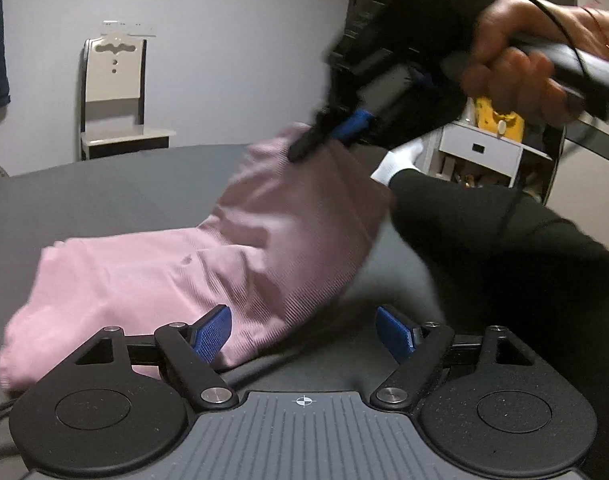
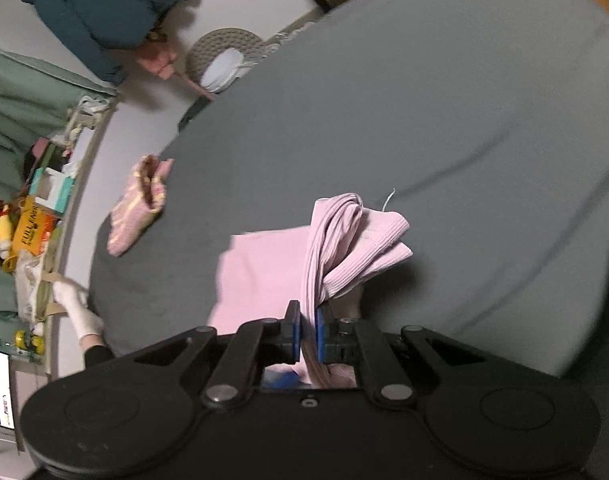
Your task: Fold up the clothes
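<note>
I am working over a wide grey bed sheet (image 2: 444, 92) that fills most of both views and gives a soft, slightly wrinkled base. On it lies the pink ribbed garment (image 1: 152, 276), the thing I am folding: in the left wrist view its body spreads from about 8 o'clock toward the centre, and one part rises in a slope toward 1 o'clock. I judge it light and limp, a knit that drapes and stretches instead of holding a crease, so any lifted part will sag and bunch unless I keep it taut. It does not look slippery; the ribs should give the pads some bite.

A smaller patterned pink cloth (image 2: 138, 208) lies well apart, at 9 o'clock in the right wrist view.

My right gripper (image 2: 309, 332) has its jaws pressed nearly together on a bunched edge of the garment, with gathered folds spilling up past the blue pads toward 12 o'clock. A hand (image 1: 516, 76) holds it aloft at 1 o'clock in the left view.

My left gripper (image 1: 304, 332) is spread wide and holds nothing; its left pad is just beside the garment's near hem, the right pad over bare sheet.

To my mind the best hold is a pinch at a hem or corner, through few layers, not the thick bunch.
</note>
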Tool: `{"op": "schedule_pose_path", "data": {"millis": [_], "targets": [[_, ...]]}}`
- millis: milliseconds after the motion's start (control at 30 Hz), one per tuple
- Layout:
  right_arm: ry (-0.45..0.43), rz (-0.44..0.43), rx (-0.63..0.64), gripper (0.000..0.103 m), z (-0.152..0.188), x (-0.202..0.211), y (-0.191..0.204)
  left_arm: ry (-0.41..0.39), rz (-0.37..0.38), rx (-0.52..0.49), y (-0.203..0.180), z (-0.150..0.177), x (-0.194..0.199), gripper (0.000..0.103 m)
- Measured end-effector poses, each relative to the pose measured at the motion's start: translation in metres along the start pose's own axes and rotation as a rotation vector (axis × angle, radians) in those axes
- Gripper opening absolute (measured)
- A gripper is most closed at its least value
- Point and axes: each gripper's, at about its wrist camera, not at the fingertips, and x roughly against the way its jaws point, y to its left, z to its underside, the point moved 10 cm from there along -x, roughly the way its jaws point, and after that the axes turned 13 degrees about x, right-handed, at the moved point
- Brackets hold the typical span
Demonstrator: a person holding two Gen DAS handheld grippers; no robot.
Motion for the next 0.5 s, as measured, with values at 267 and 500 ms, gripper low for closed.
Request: {"op": "schedule_pose_path", "data": {"millis": [267,500], "targets": [[0.03,-0.055,-0.026,0.008,-0.012,-0.034,0.058,-0.01,-0.101,0.045,0.029,-0.01,0.031,0.08],[0.087,0.02,-0.097,0.01,-0.01,-0.11,0.072,-0.025,-0.176,0.202,0.068,-0.012,0.027,0.08]]}}
